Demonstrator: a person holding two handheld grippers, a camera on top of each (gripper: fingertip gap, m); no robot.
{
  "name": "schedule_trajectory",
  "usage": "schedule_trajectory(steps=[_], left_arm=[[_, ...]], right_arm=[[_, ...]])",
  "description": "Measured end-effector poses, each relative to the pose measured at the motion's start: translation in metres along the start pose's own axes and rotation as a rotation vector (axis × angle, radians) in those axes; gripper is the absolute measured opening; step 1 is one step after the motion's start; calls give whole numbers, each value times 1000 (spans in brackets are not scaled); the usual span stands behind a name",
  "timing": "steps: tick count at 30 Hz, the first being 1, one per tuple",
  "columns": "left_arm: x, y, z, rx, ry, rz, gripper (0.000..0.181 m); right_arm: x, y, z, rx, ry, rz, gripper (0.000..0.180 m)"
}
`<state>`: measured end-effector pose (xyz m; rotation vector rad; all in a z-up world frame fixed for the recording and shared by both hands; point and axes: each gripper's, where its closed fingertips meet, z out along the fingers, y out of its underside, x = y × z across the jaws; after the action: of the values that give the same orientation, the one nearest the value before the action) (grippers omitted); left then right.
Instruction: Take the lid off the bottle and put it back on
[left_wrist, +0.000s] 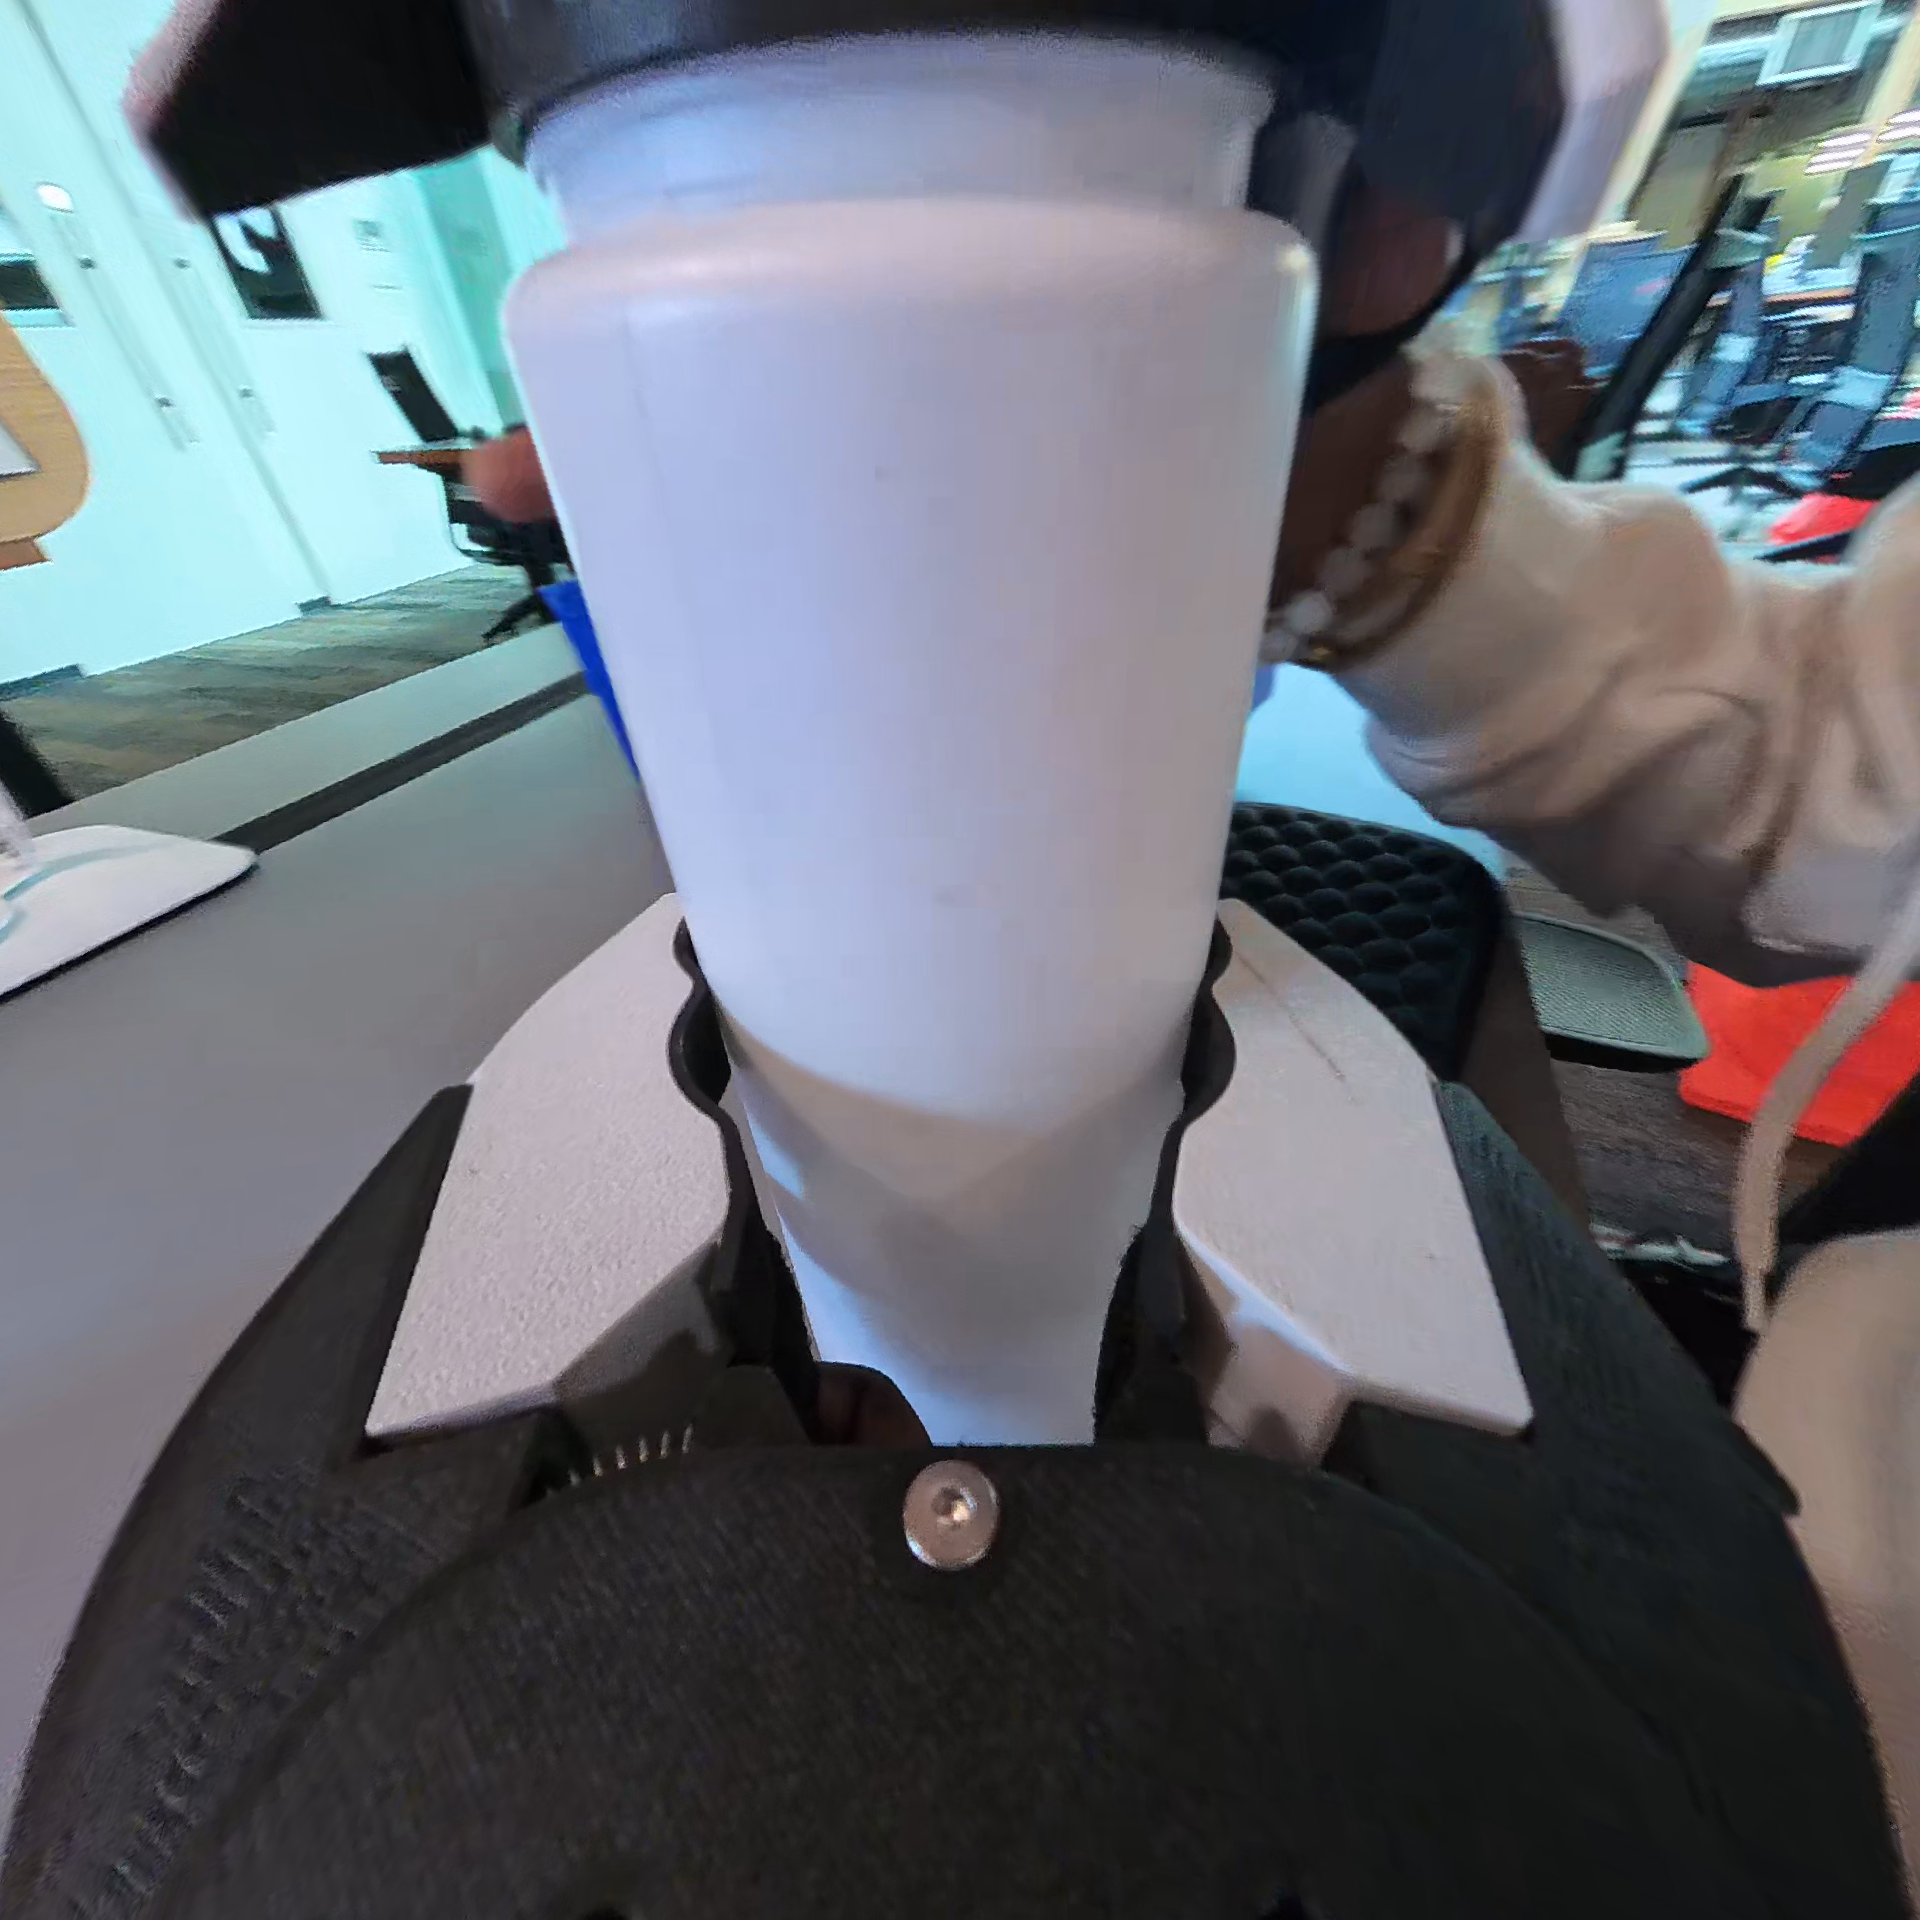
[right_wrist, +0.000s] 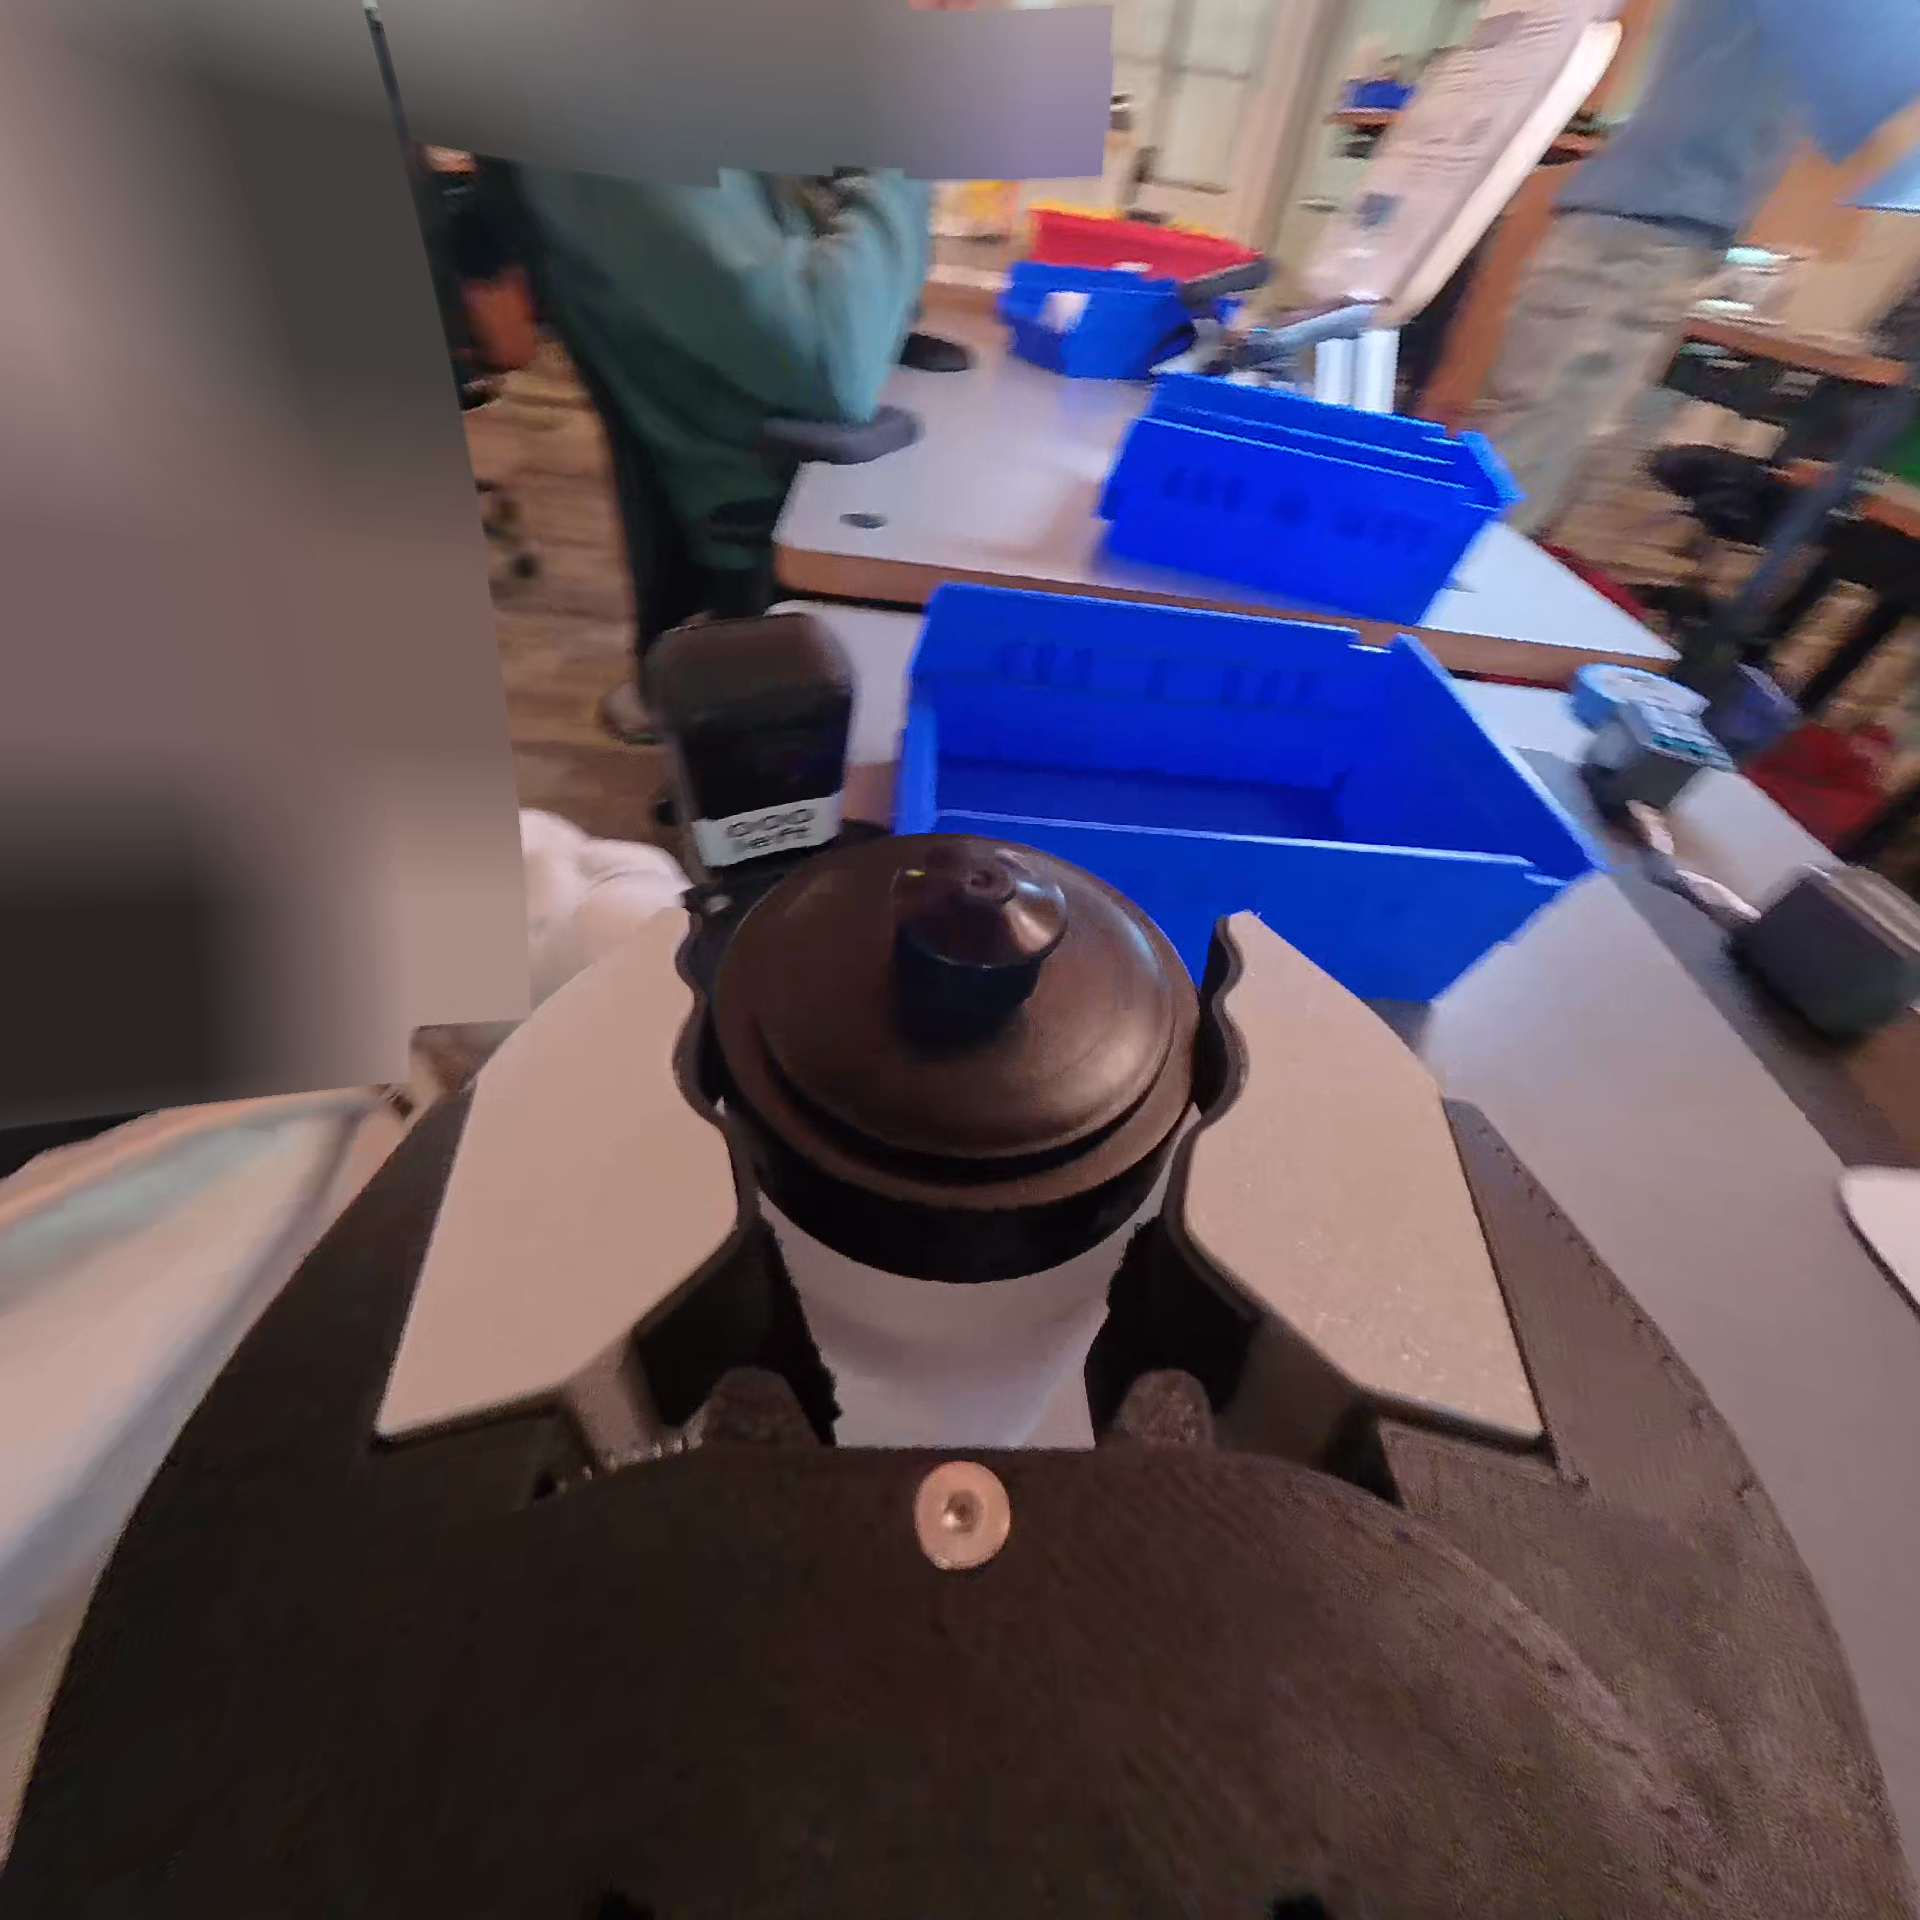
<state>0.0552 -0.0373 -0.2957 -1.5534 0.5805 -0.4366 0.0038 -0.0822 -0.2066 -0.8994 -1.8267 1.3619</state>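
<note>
The bottle (left_wrist: 914, 644) is a plain white plastic cylinder with a faint seam down its side and a paler, slightly narrower collar just under the cap. Its lid (right_wrist: 951, 1049) is black and domed, stepped in two tiers, with a short pull spout standing up from its middle.

The left tool (left_wrist: 951, 997) is closed on the bottle's lower body: the white fingers (left_wrist: 582, 1174) press against both sides of it, and the bottle rises straight ahead of them, filling the middle of the left wrist view. The right tool (right_wrist: 956, 1039) is closed on the lid, its scalloped inner edges touching the black rim on either side, with the white bottle neck showing just below, between the finger bases.

Only the left wrist view shows the full height of the bottle; there the lid is just a dark band at the top edge, with the right tool (left_wrist: 312, 114) as a blurred dark mass around it and a cream sleeve (left_wrist: 1621, 707) with a beaded bracelet off to the right. Only the right wrist view shows the lid's top and spout. It also shows the left tool's black body (right_wrist: 753, 727) beyond the lid, a blue bin (right_wrist: 1236, 790) on the grey surface (right_wrist: 1621, 1049) ahead and to the right, and a second blue bin (right_wrist: 1299, 488) farther off.
</note>
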Motion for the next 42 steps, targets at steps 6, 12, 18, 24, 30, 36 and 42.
schedule_trajectory(steps=[6,12,18,24,30,36,42], left_arm=[[17,-2,-1,14,162,-58,87],[51,-9,-10,34,444,-198,87],[87,-20,-27,57,728,-281,87],[116,-54,-63,207,1103,-404,87],[39,-58,-36,344,385,-194,87],[-26,-25,-27,156,-193,11,87],[-21,-7,-17,45,-179,51,87]], right_arm=[[-20,2,-8,-1,-342,-82,90],[-43,2,-22,-5,-573,-76,91],[-75,-8,-33,86,-808,-65,90],[-111,-48,-38,293,-1040,-109,91],[-44,-66,-15,348,-546,-49,101],[23,-51,-25,385,26,184,115],[13,-17,-11,167,112,131,82]])
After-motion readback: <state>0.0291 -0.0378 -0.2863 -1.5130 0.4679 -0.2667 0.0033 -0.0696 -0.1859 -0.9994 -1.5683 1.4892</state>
